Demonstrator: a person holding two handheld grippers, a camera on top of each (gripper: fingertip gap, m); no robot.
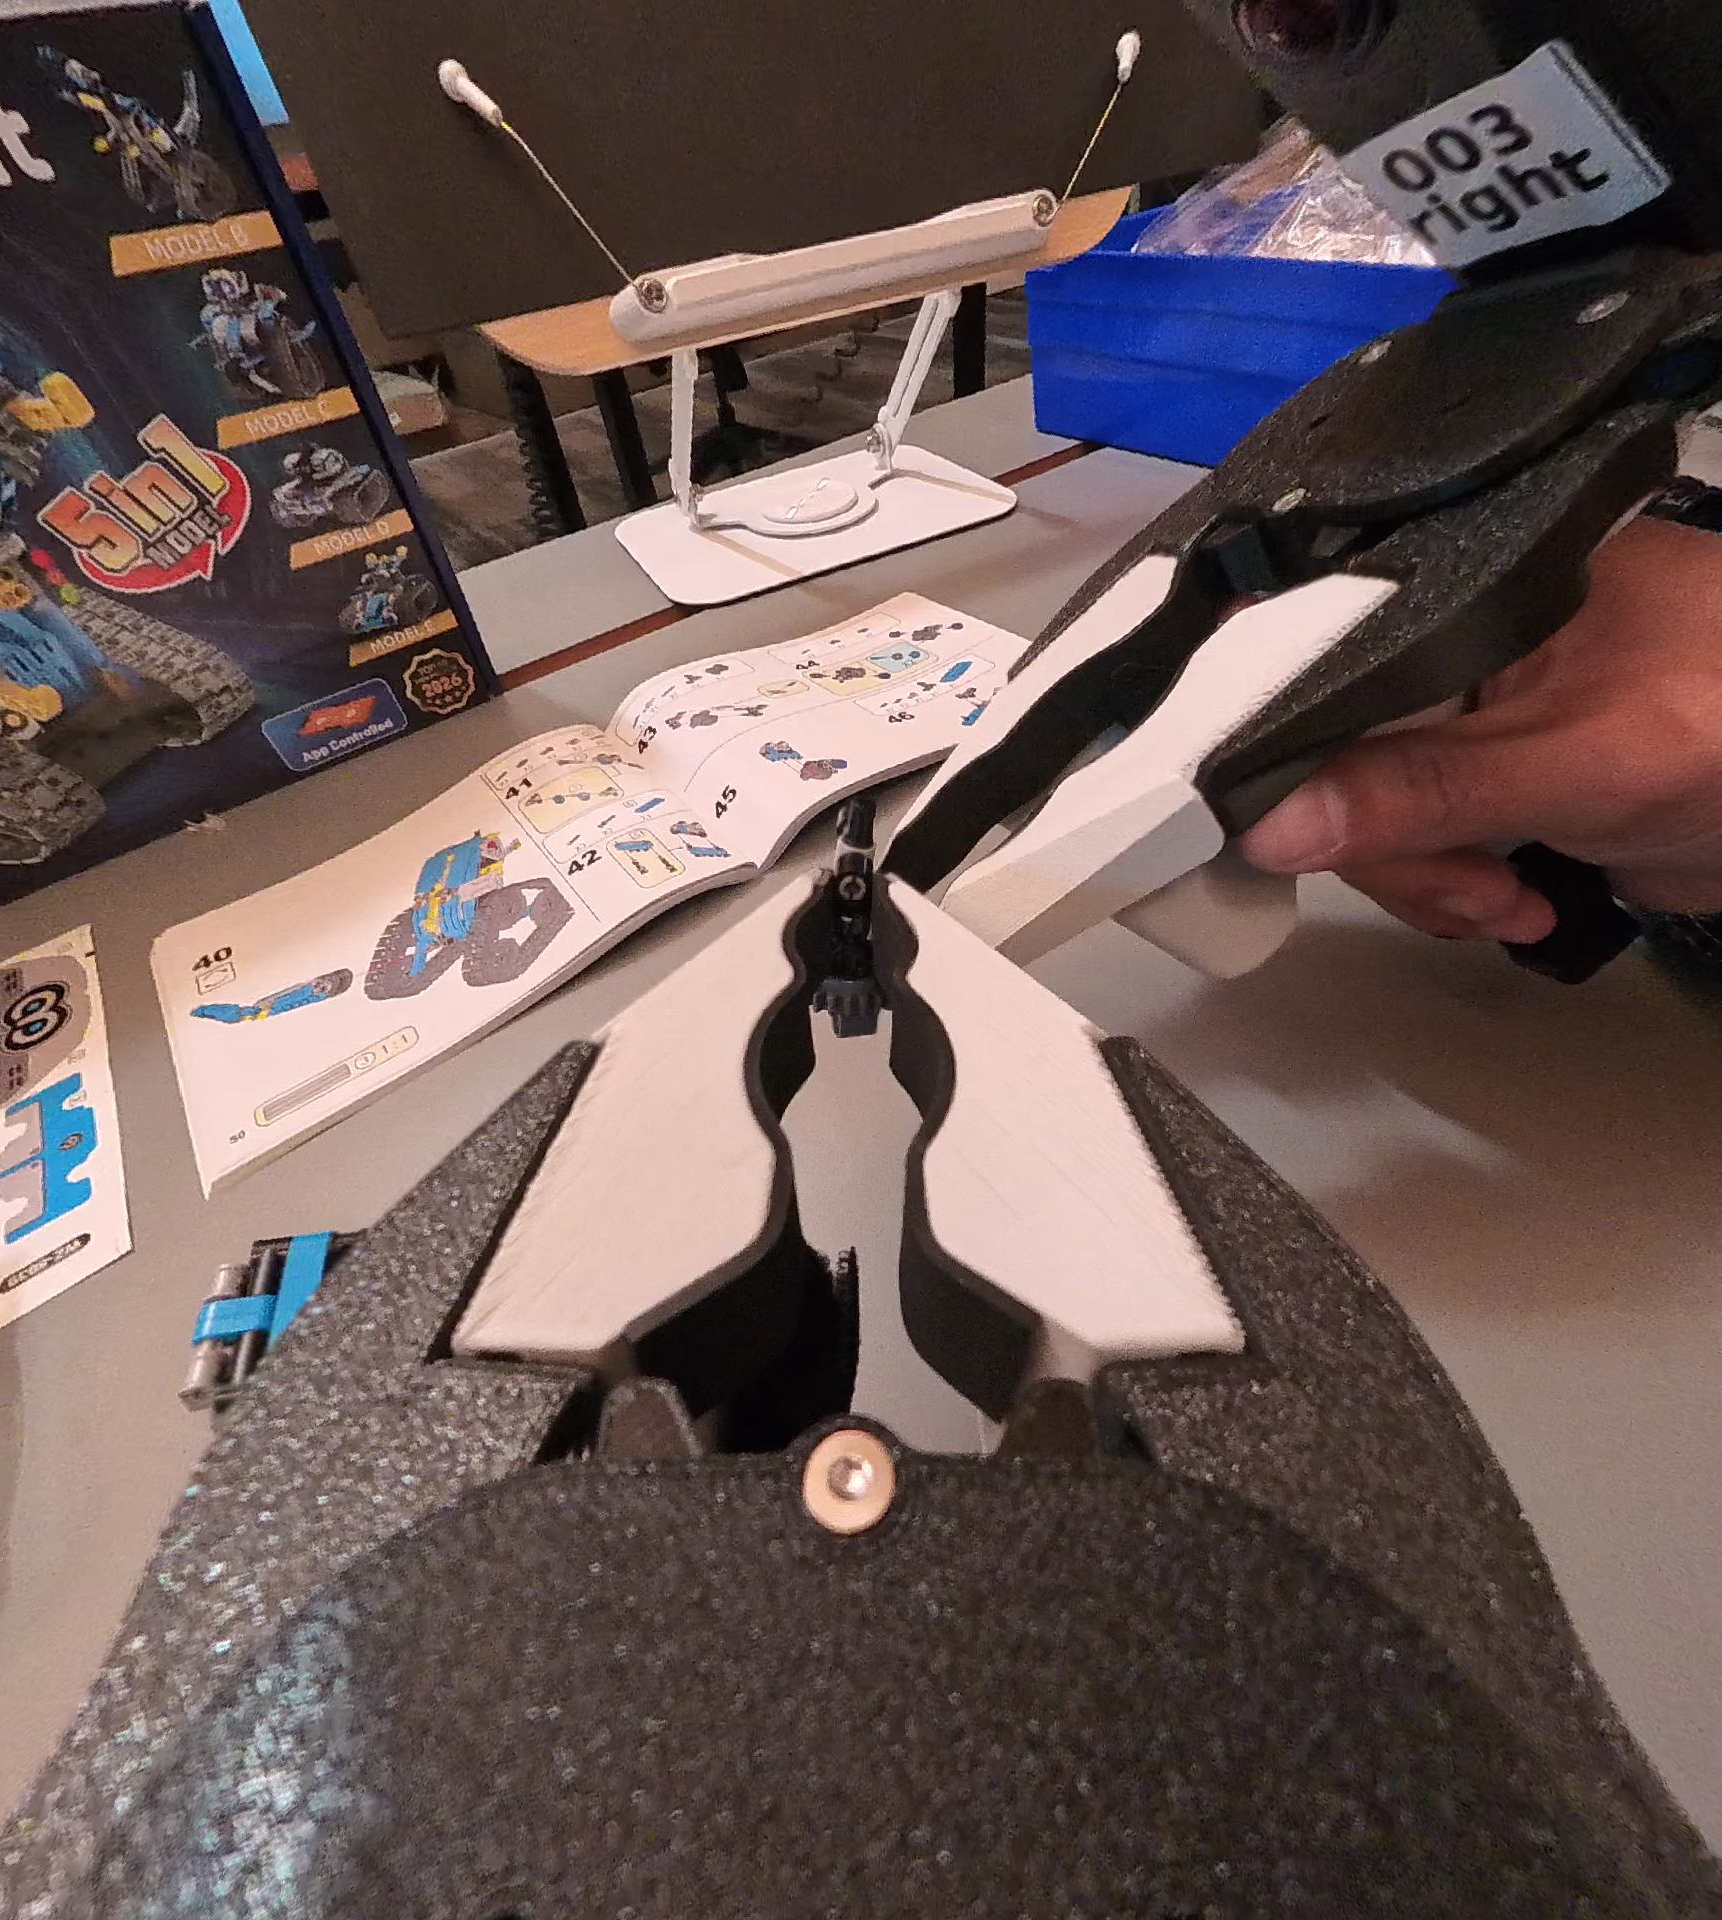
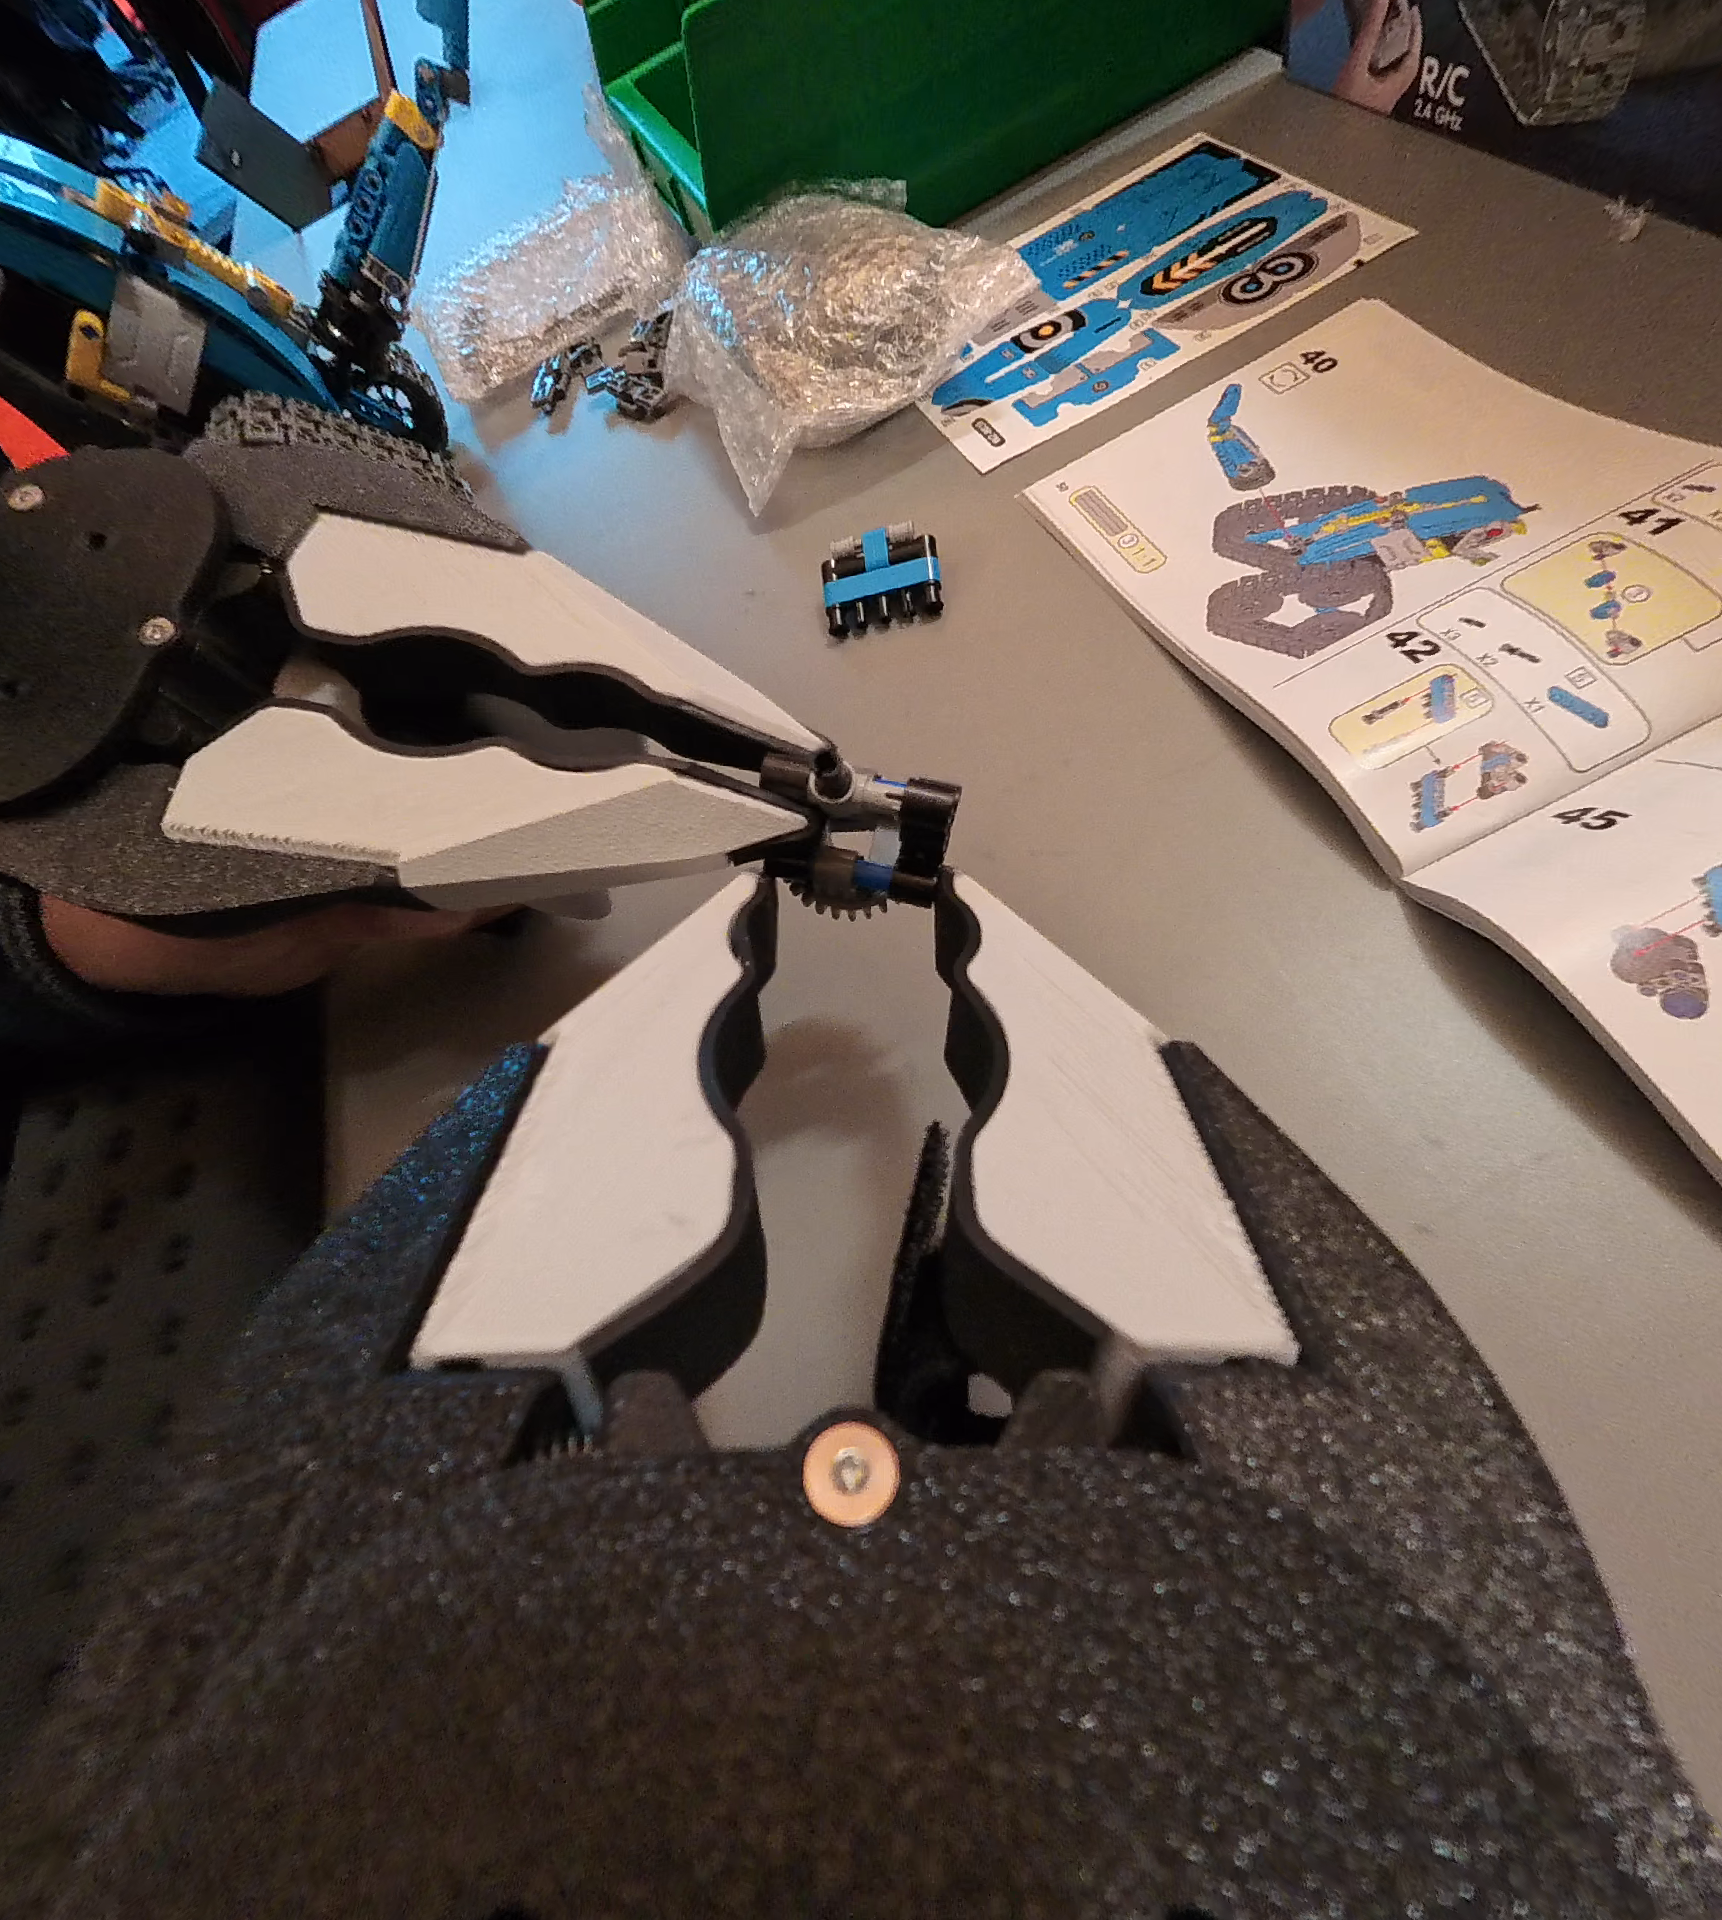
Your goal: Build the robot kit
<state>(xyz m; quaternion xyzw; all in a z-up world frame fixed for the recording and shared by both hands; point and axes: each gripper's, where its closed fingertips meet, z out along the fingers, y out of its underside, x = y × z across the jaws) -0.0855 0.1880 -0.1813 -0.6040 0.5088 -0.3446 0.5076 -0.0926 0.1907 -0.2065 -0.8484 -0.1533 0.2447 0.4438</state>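
A small black, grey and blue brick assembly [image 2: 898, 821] with a dark gear [image 2: 841, 899] hangs above the grey table [image 2: 1096, 1039], between both grippers. My left gripper [image 1: 852, 883] is shut on it; the assembly [image 1: 855, 831] pokes out past the tips. It enters the right wrist view [image 2: 821, 795] from the left. My right gripper [image 2: 854, 883] has its tips against both ends of the assembly's lower axle, jaws only narrowly apart. It reaches in from the right in the left wrist view [image 1: 914, 868], held by a hand [image 1: 1563, 748].
An open instruction booklet [image 2: 1459, 644] and sticker sheet [image 2: 1169, 281] lie to the right. Another small black-and-blue assembly [image 2: 881, 582], plastic bags [image 2: 836, 312], a green bin [image 2: 888, 94] and a partly built blue model [image 2: 161, 291] lie beyond. The kit box [image 1: 140, 447], white stand [image 1: 815, 499] and blue bin [image 1: 1200, 332] stand behind. The grippers are tip to tip, or close to it. The small black-and-blue assembly [image 2: 881, 582] is about equally far from each gripper, around 15 cm.
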